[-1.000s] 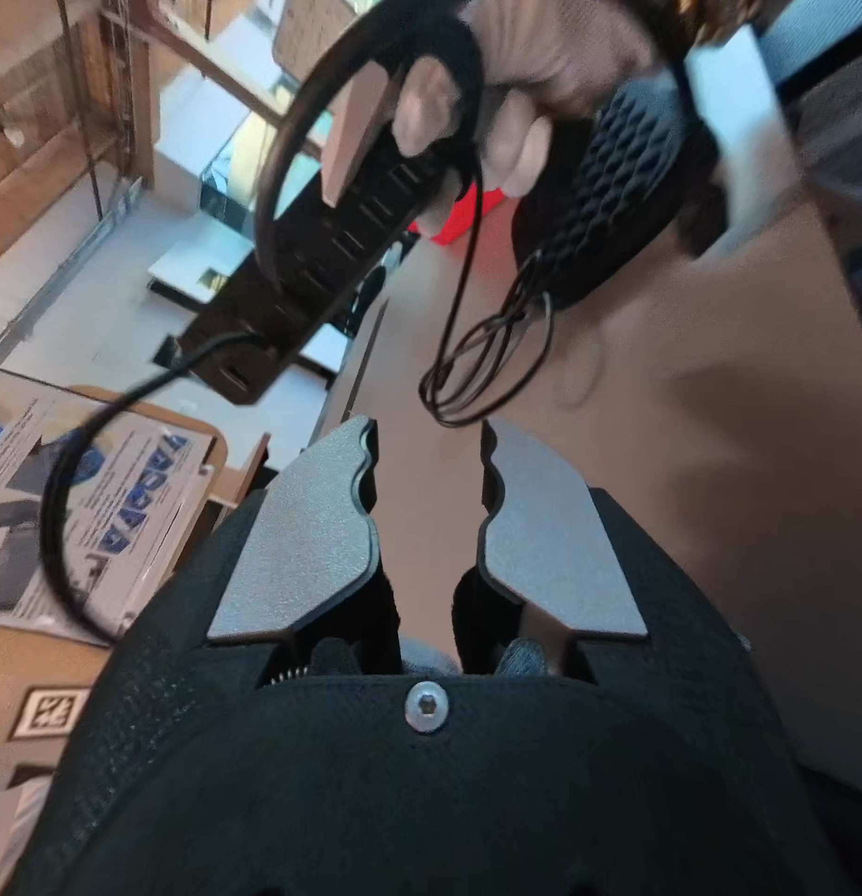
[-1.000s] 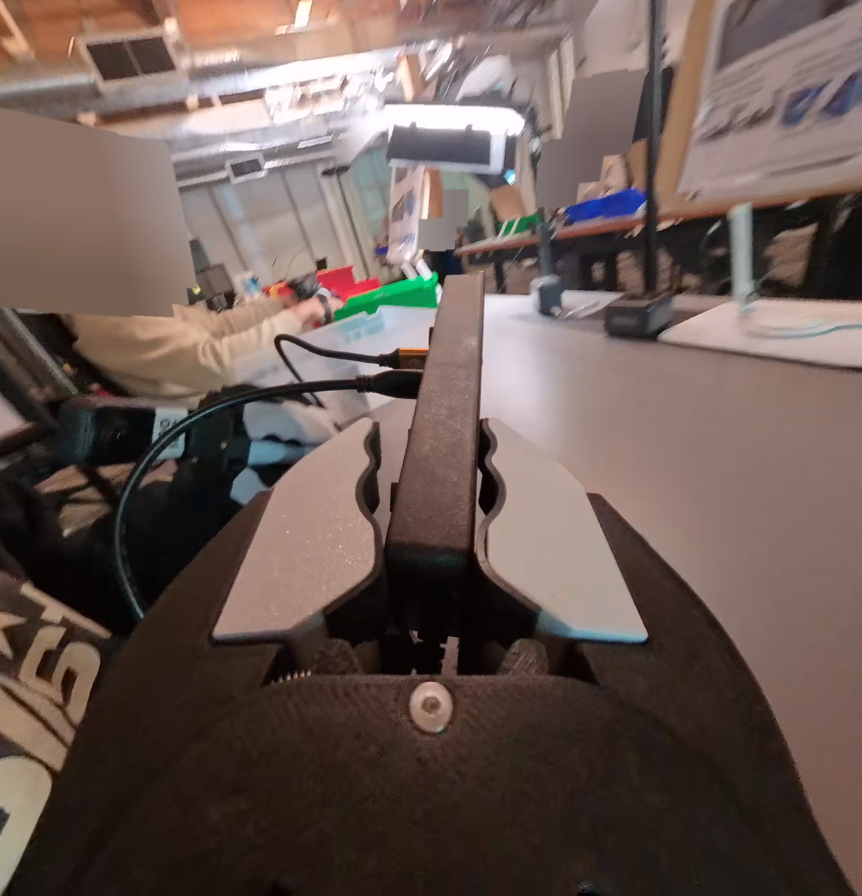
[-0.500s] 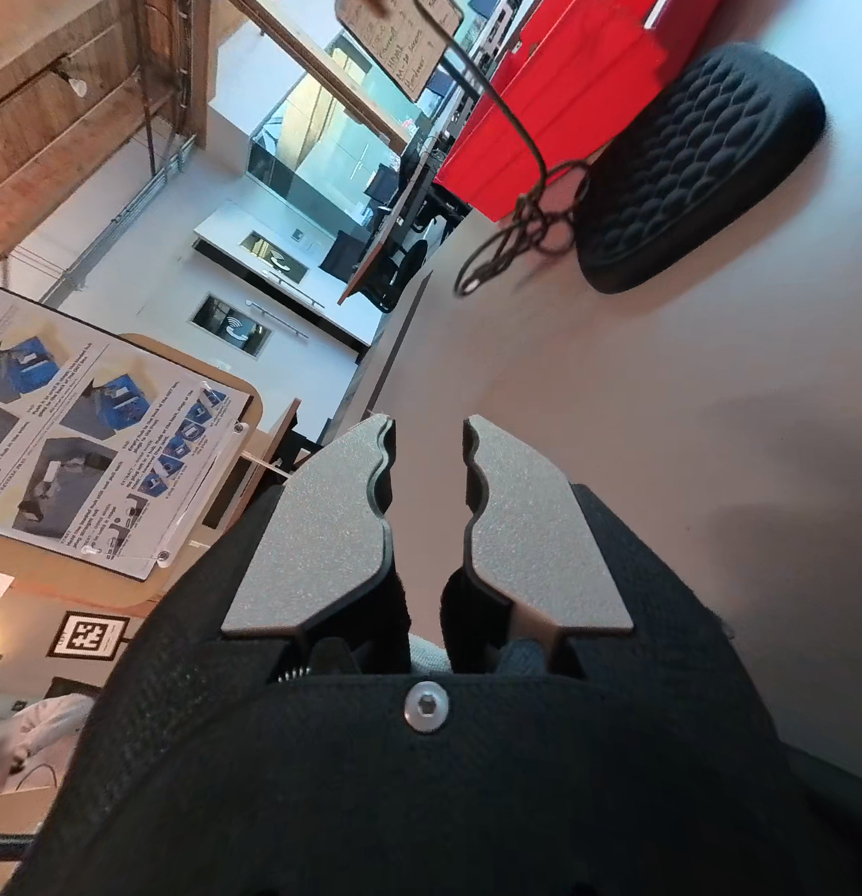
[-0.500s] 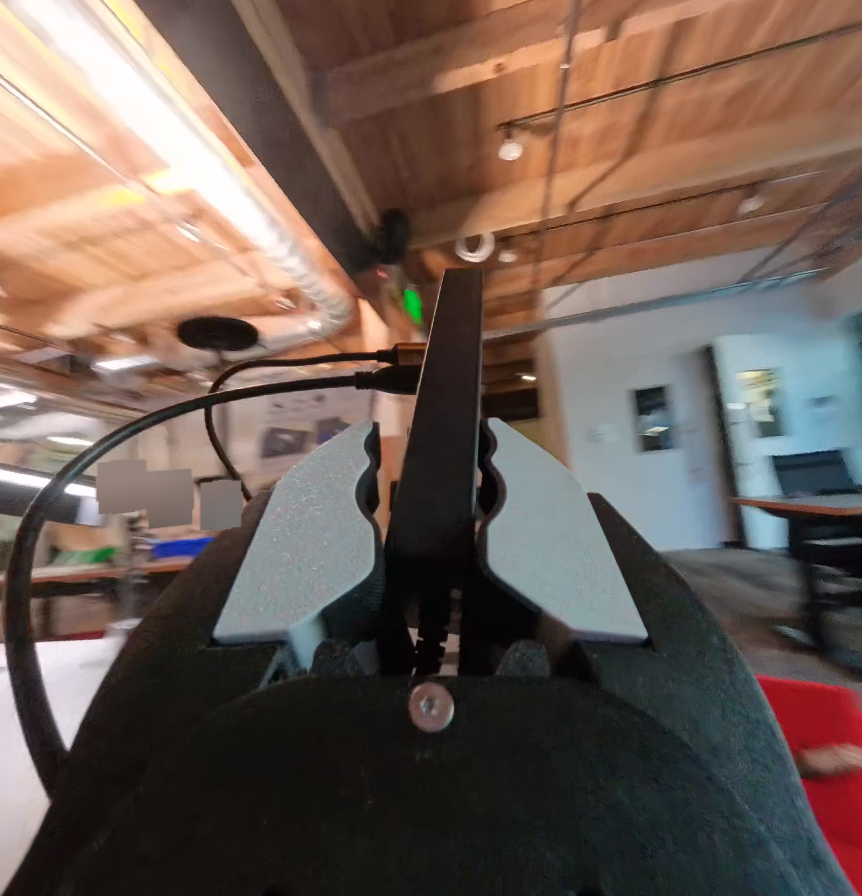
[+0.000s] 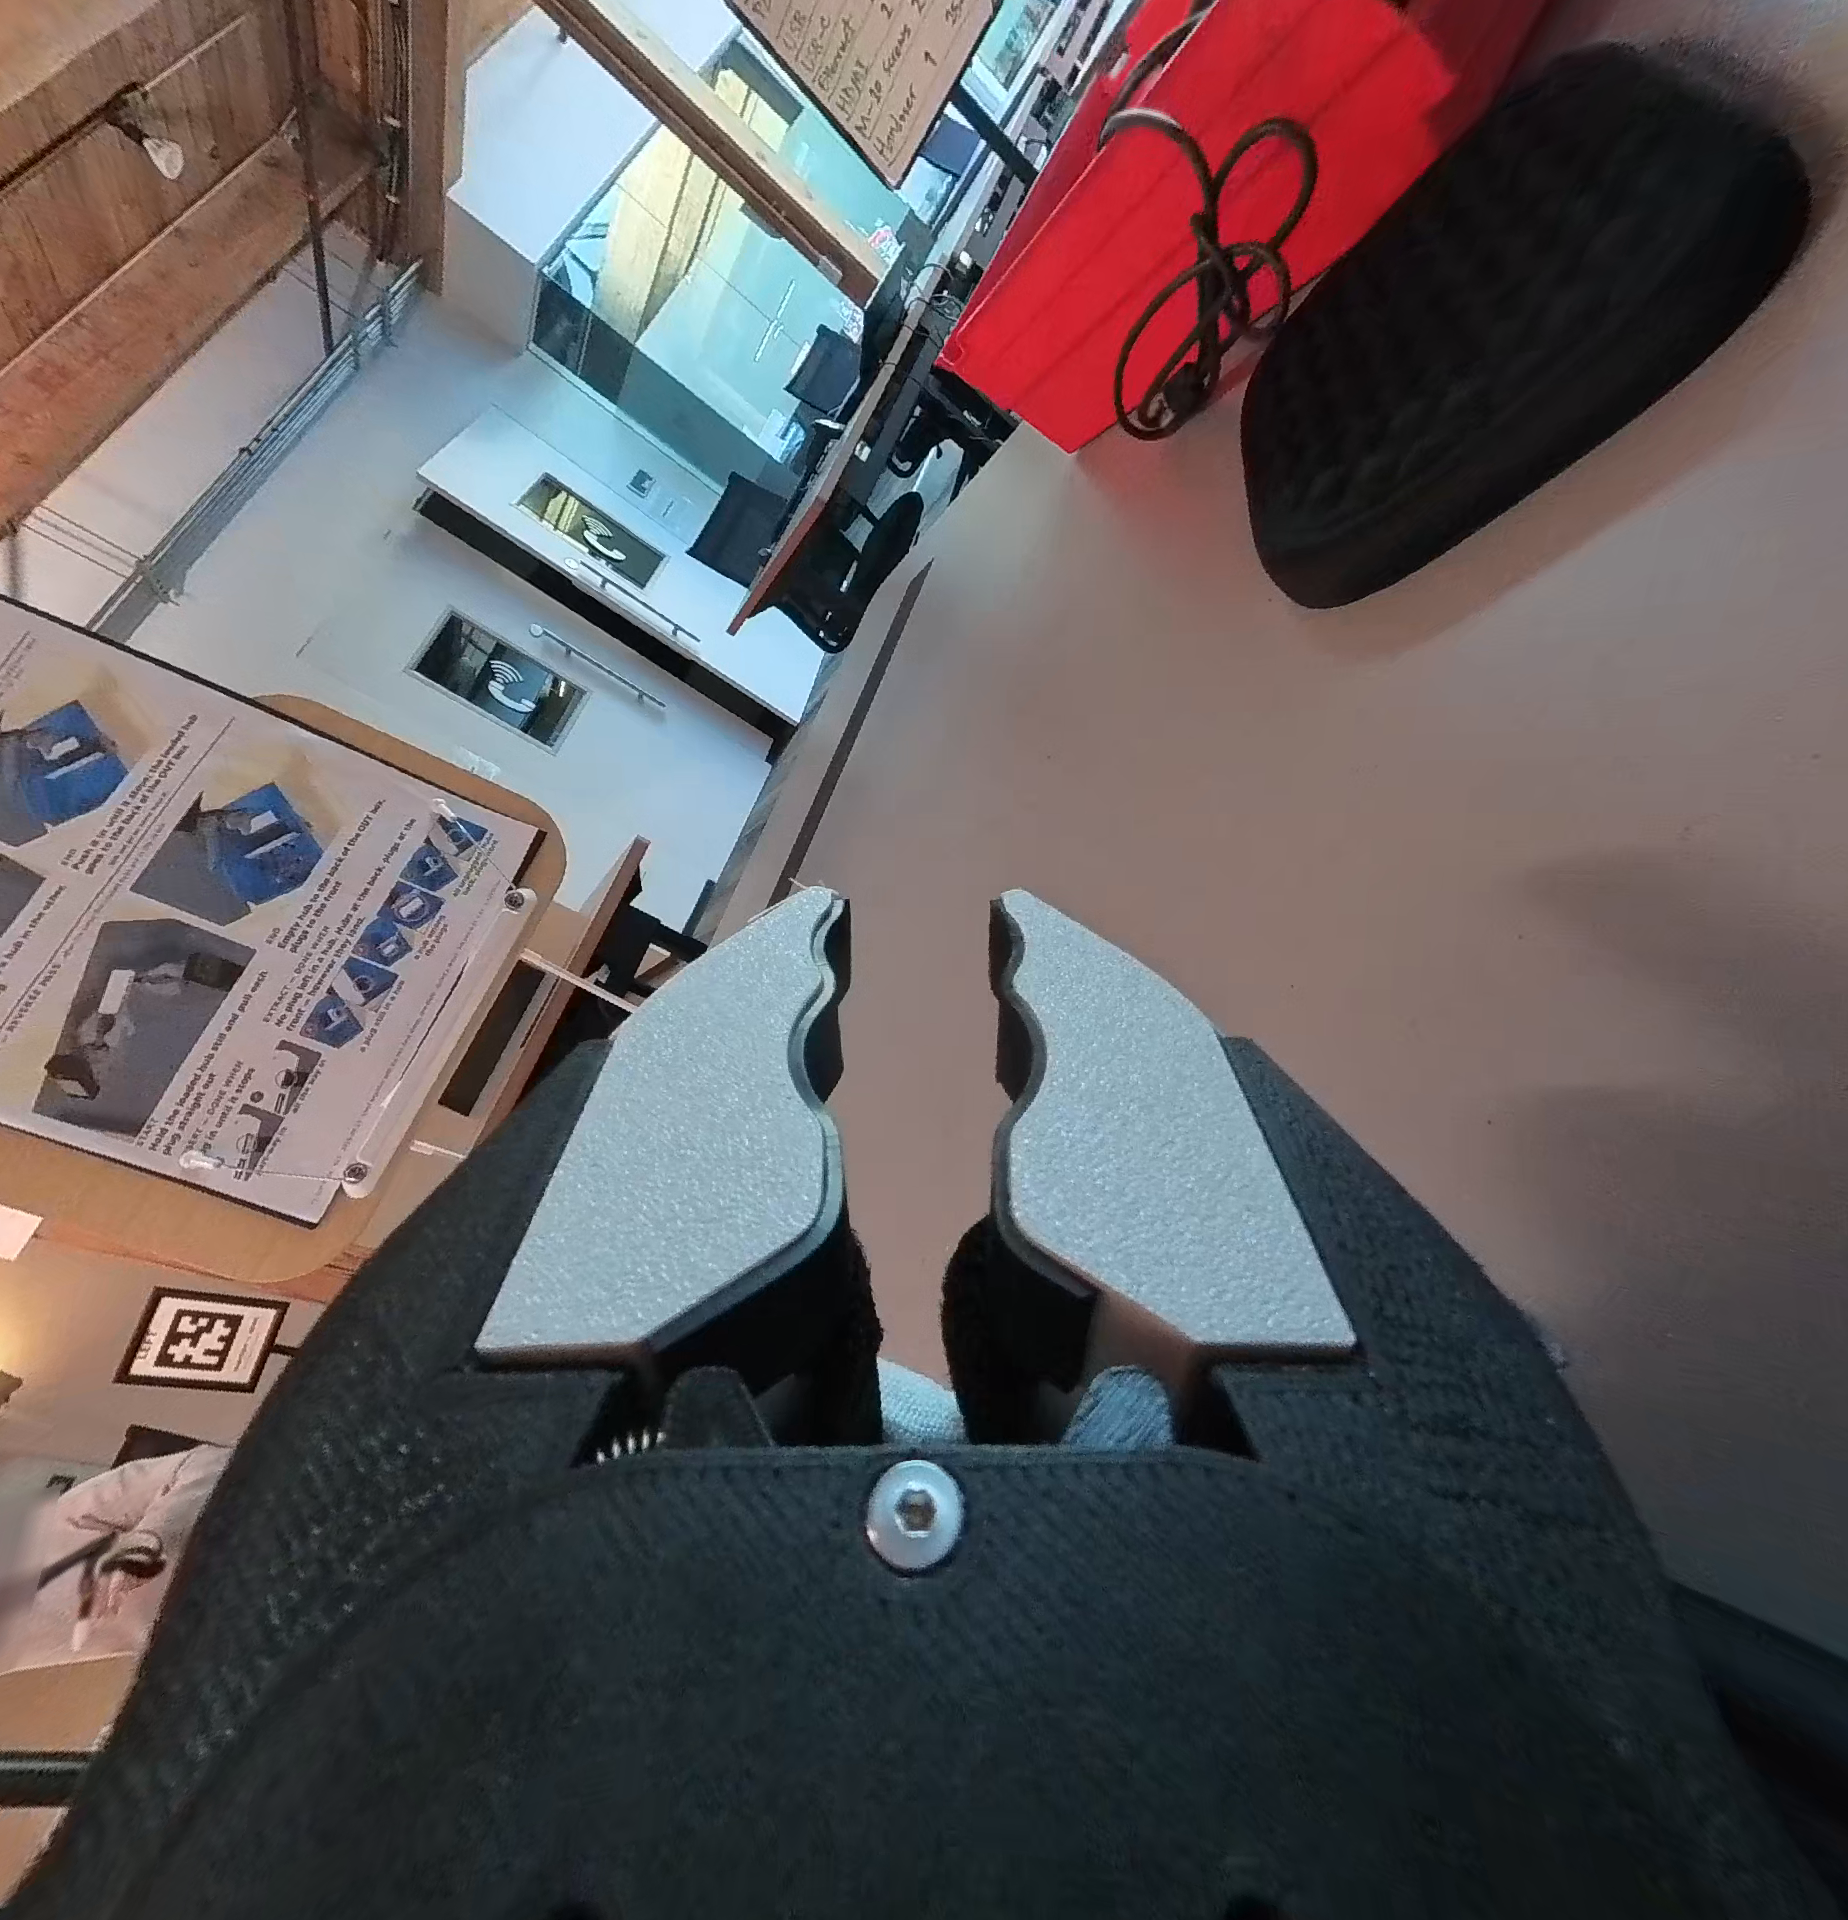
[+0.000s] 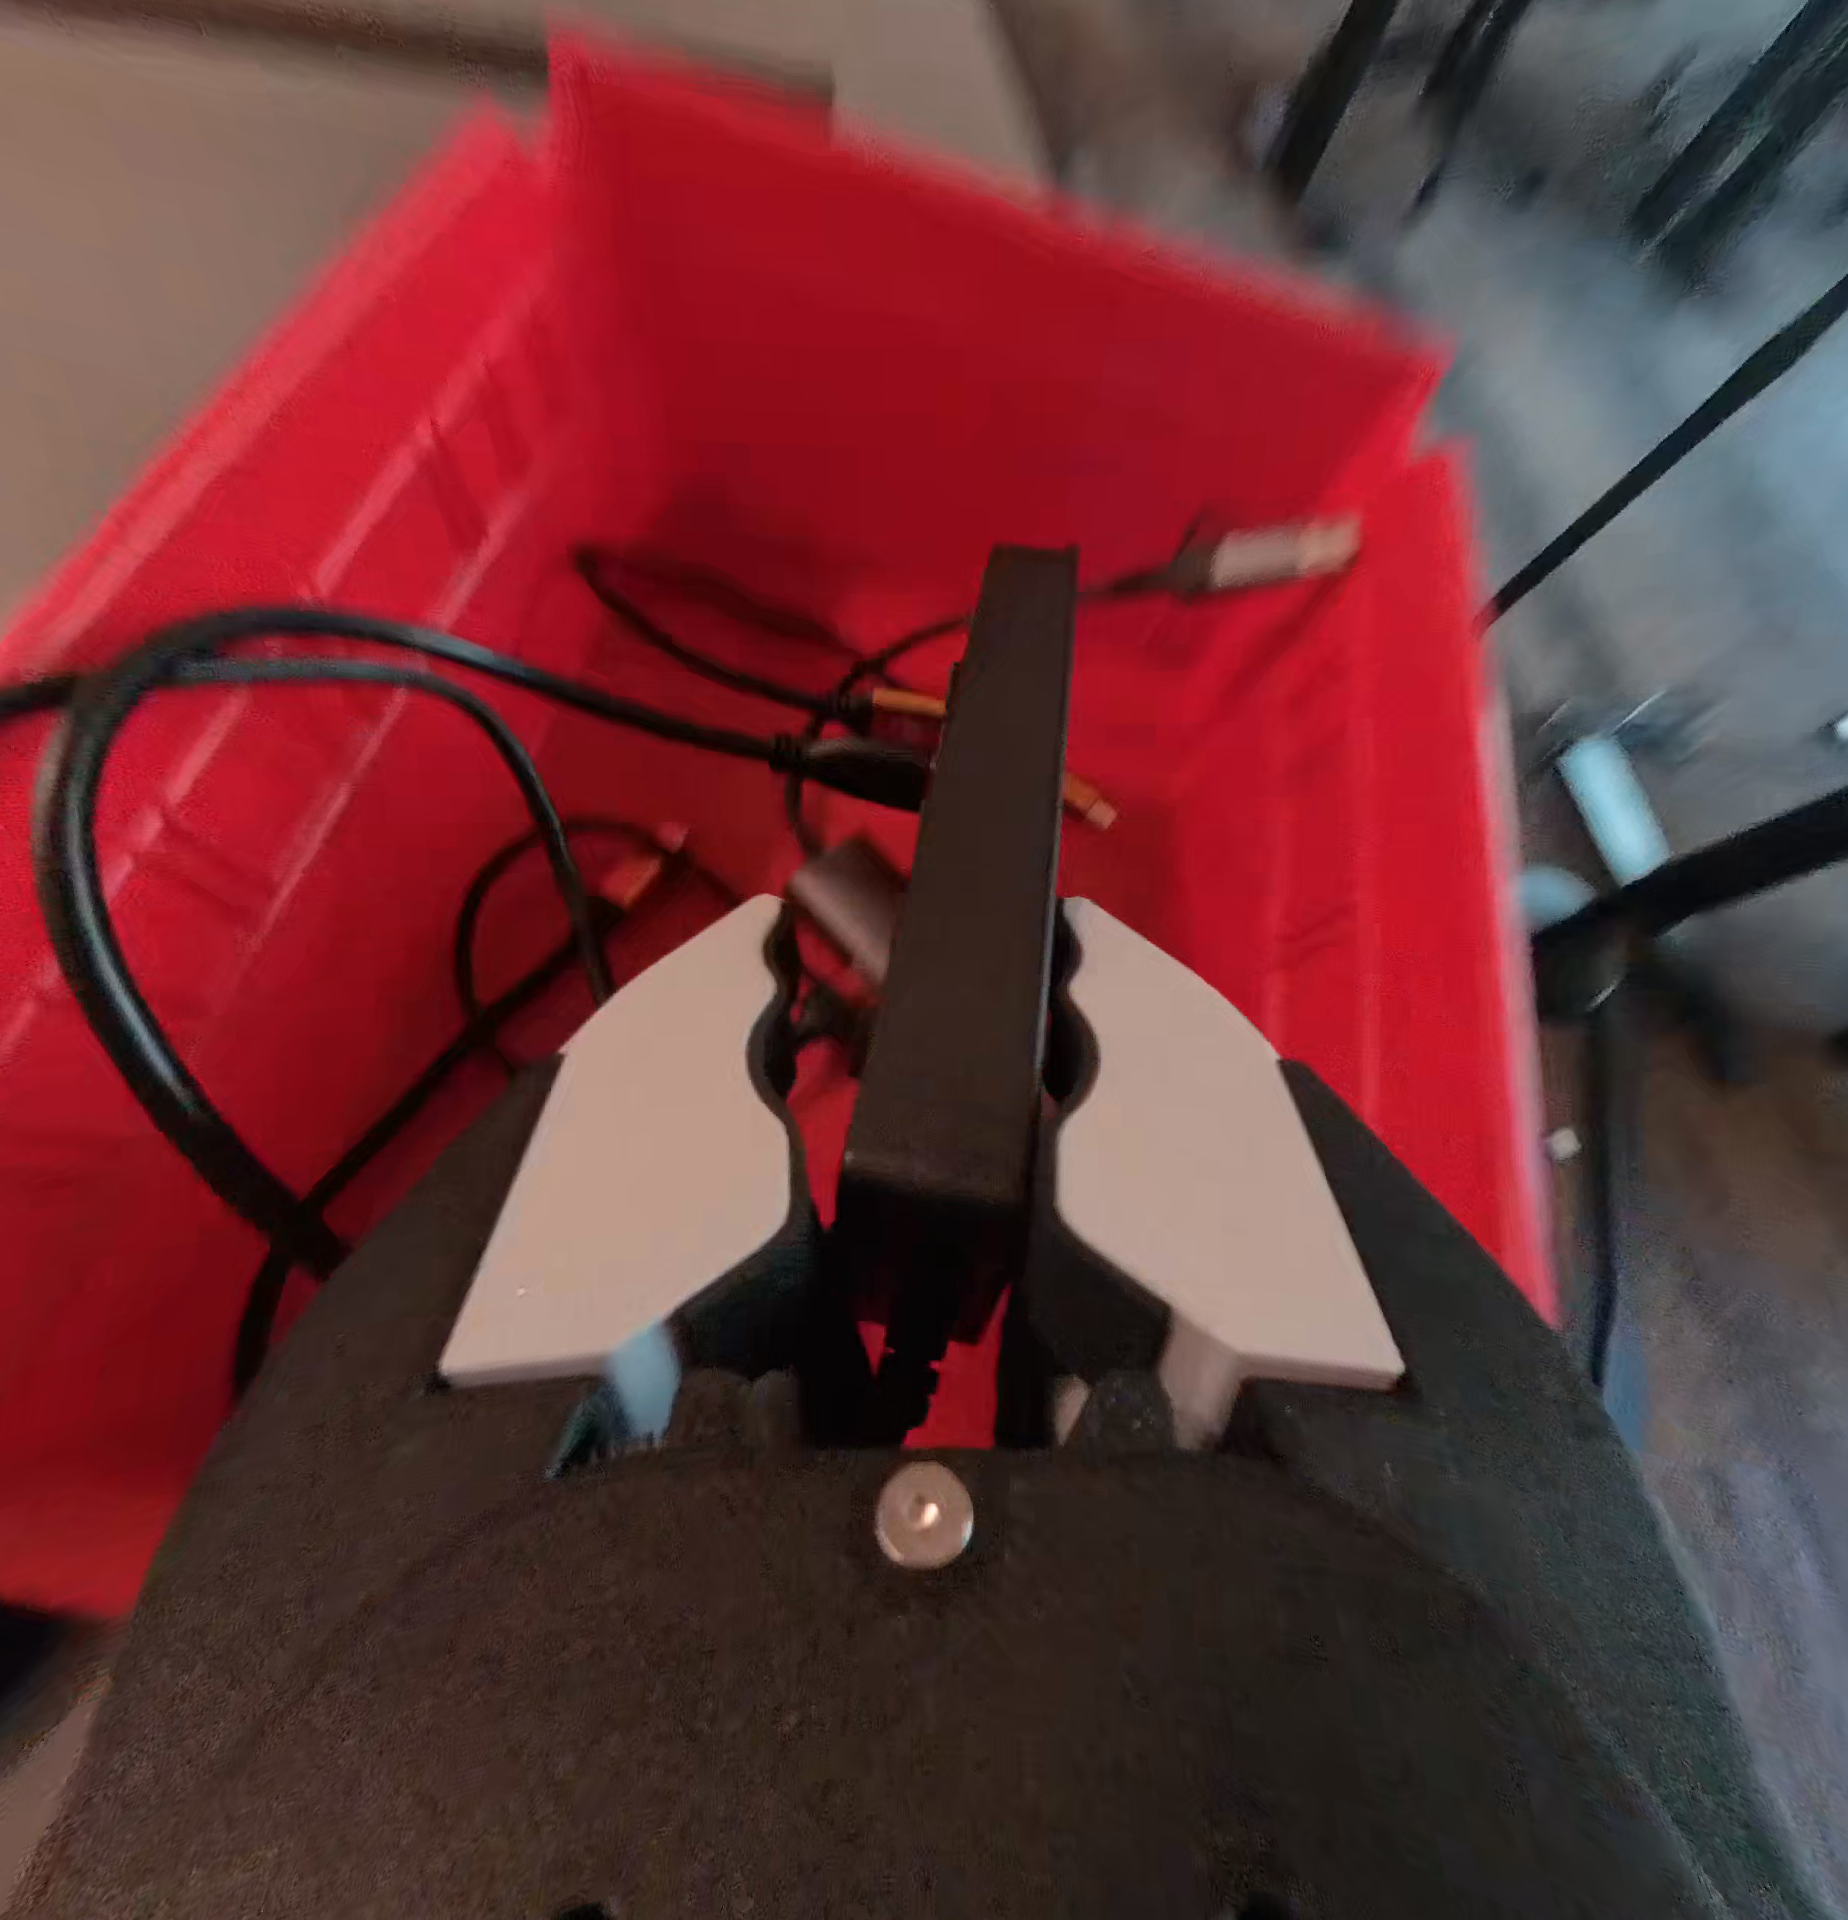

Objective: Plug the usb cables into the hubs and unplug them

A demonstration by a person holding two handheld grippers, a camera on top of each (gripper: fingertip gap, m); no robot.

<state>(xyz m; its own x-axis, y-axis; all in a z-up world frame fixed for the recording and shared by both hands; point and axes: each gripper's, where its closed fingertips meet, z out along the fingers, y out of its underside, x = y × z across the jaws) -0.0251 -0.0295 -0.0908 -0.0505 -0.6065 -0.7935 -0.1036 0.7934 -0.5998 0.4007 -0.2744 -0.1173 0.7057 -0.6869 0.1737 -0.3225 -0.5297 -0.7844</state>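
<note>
Right gripper point(image 6: 920, 935) has swung down from the ceiling and now points into the red bin point(image 6: 400, 436). The black hub point(image 6: 987, 883) sits between its fingers, right one touching, left one slightly off; two cables point(image 6: 546, 686) are plugged into the hub's left side. Left gripper point(image 5: 918, 920) is spread, empty, over the table point(image 5: 1315, 935).

Motion-blurred red bin point(image 6: 307, 665) and loose cables point(image 6: 629, 883); black pad point(image 5: 1522, 353) edge-blurred.
</note>
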